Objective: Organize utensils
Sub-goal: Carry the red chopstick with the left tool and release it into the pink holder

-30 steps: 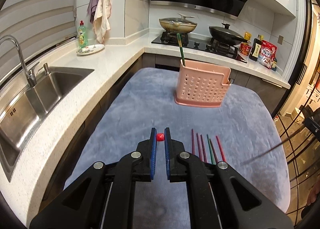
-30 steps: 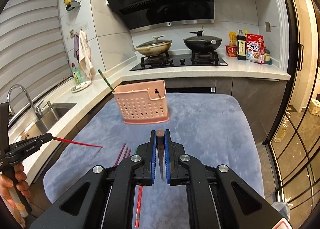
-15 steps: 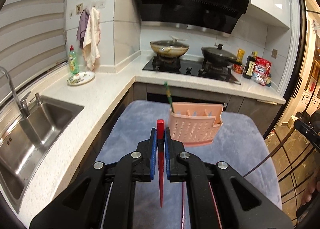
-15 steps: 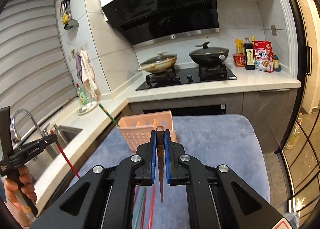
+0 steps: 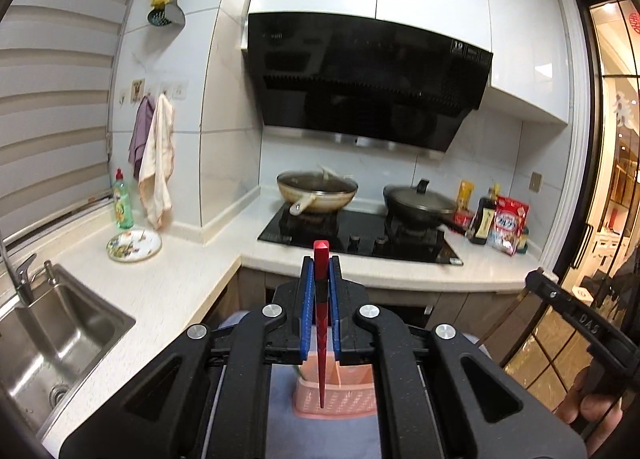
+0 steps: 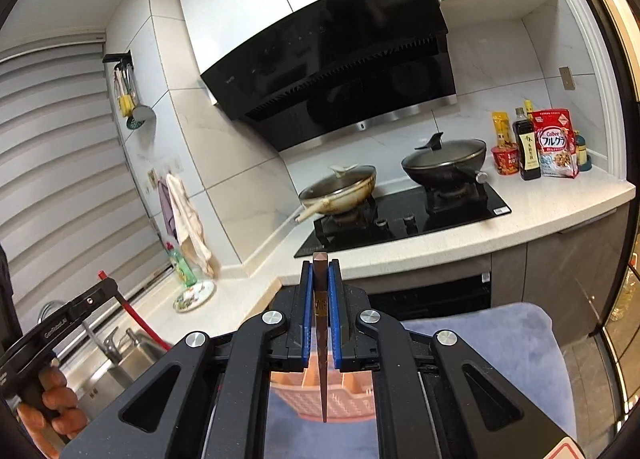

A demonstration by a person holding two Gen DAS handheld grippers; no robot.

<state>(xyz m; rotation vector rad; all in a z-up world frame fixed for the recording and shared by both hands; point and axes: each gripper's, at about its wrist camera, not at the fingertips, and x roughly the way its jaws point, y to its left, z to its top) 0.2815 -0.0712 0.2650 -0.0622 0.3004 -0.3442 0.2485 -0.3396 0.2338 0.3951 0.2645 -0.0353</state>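
Note:
My left gripper (image 5: 321,263) is shut on a red chopstick (image 5: 321,339), which stands upright between the blue pads with its tip hanging over the pink perforated basket (image 5: 340,399). My right gripper (image 6: 320,267) is shut on a dark brown chopstick (image 6: 321,359), also upright, its tip above the same pink basket (image 6: 348,399). The basket stands on a grey-blue cloth (image 6: 500,343) and is mostly hidden behind the gripper bodies. In the right wrist view the left gripper (image 6: 105,282) shows at the left edge in a hand, holding the red chopstick (image 6: 140,325).
A steel sink (image 5: 60,339) lies to the left, with a patterned plate (image 5: 134,245) and a green bottle (image 5: 122,203) on the counter. Two lidded pans (image 5: 318,191) sit on the black hob (image 5: 360,239). Bottles and packets (image 6: 552,147) stand at the far right.
Both grippers have risen and tipped upward, each carrying its chopstick. The pink basket has slid from mid-frame to the bottom. The chopsticks on the cloth have dropped out of view.

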